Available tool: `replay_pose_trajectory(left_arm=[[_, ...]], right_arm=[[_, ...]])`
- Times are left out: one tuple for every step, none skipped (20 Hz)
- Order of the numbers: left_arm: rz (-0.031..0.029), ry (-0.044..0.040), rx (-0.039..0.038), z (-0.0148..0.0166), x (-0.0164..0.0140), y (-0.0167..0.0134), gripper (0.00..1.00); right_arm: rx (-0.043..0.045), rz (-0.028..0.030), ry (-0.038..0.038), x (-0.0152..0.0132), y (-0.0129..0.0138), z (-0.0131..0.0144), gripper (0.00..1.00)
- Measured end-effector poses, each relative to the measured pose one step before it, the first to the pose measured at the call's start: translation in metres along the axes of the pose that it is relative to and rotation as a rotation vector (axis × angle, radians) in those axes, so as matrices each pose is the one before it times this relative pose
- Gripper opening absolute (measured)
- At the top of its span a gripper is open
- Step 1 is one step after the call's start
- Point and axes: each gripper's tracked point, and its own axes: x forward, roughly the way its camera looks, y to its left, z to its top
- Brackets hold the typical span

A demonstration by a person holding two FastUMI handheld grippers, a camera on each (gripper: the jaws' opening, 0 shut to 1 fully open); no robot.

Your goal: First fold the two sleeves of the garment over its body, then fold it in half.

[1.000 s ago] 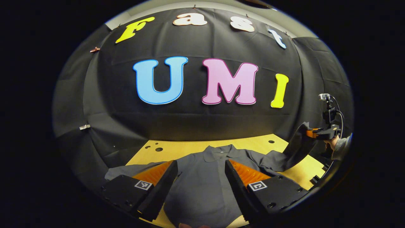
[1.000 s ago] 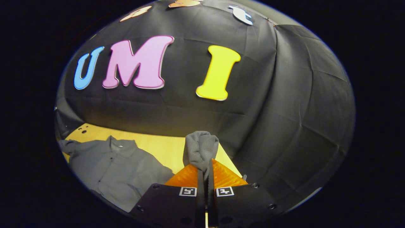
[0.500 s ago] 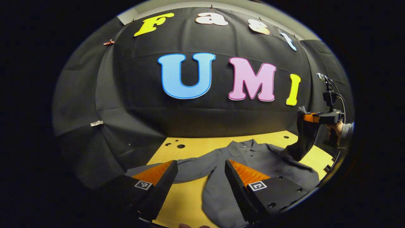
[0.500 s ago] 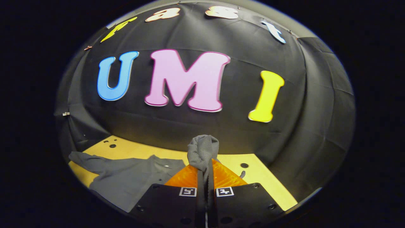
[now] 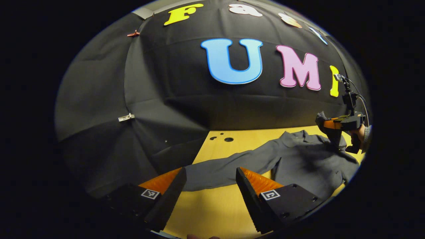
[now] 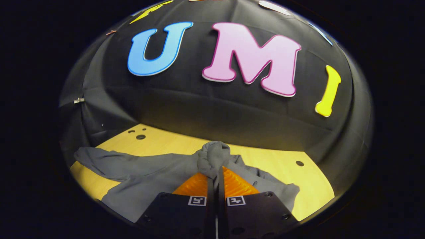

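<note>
Garment: a grey collared shirt lying on the wooden bench. One sleeve extends flat across the bench toward the left gripper, whose jaws stand wide apart above the bench, holding nothing. The other sleeve is bunched and pinched between the closed jaws of the right gripper, raised over the shirt body.

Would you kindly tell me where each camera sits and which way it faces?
Left gripper view: rides the open left gripper, facing the grey shirt and its outstretched sleeve on the wooden table; the right gripper and a hand are visible at far right.
Right gripper view: rides the right gripper, shut on the other sleeve.
Shared: shirt, table.
</note>
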Motion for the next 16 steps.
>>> replay_pose_trajectory(left_arm=[[0.00934,0.00882,0.00639,-0.0066,0.01025,0.00912,0.95],[0.00863,0.00843,0.00724,-0.00836,0.01077,0.00802,0.95],[0.00841,0.01087,0.00618,-0.00704,0.01074,0.00756,0.94],[0.01115,0.01031,0.00243,-0.00751,0.01174,0.00867,0.95],[0.00851,0.01352,-0.00645,-0.00652,0.01164,0.00829,0.95],[0.01155,0.01281,-0.01187,-0.00675,0.01232,0.00715,0.95],[0.01052,0.01129,-0.00164,-0.00229,0.00987,0.00697,0.96],[0.0125,0.0096,0.00109,-0.00402,0.006,0.00851,0.97],[0.01257,0.01156,-0.00042,-0.0032,0.00754,0.00764,0.98],[0.00761,0.01119,-0.00433,-0.00493,0.00725,0.00754,0.98],[0.00686,0.01172,-0.00609,-0.00355,0.0048,0.00655,0.98],[0.00002,0.01254,-0.00411,-0.00522,0.00729,0.00242,0.98],[0.00055,0.01016,0.00092,-0.00291,0.0063,0.00266,0.98],[-0.00481,0.01338,0.00376,-0.00413,0.0046,0.0016,0.98],[-0.00763,0.01543,0.00397,-0.00327,0.00446,0.00001,0.98],[-0.00928,0.01687,-0.00102,-0.00581,0.00389,0.00008,0.98]], right_arm=[[-0.00813,0.00113,0.02007,0.0083,0.00909,-0.01093,0.07],[-0.0056,-0.00099,0.02043,0.00787,0.00729,-0.00799,0.08],[-0.00046,-0.00077,0.02,0.00702,0.00629,-0.00839,0.08],[-0.00043,-0.0005,0.01858,0.00586,0.00518,-0.00977,0.08],[-0.00327,-0.00228,0.01768,0.0061,0.00635,-0.00741,0.08],[-0.00475,0.00019,0.01581,0.00515,0.00495,-0.00634,0.08],[-0.0051,-0.00102,0.01529,0.00508,0.00424,-0.00681,0.08],[-0.00121,0.00351,0.01531,0.00459,0.00367,-0.0058,0.08],[0.00389,0.00668,0.01256,0.00459,0.0048,-0.00522,0.08],[0.00156,0.00308,0.01201,0.00266,0.00371,-0.00396,0.01],[0.00391,0.01025,0.00946,0.00279,0.00442,-0.00282,0.1],[0.00235,0.01251,0.00672,0.00038,0.00532,-0.00165,0.13],[-0.00012,0.01422,0.00131,-0.00007,0.00528,-0.00059,0.13],[0.00076,0.01172,0.00823,0.00222,0.00373,-0.00227,0.16],[0.0015,0.00812,0.00888,-0.0019,0.00225,-0.00292,0.22],[0.00121,0.00693,0.00662,0.00058,0.00251,-0.00123,0.24]])
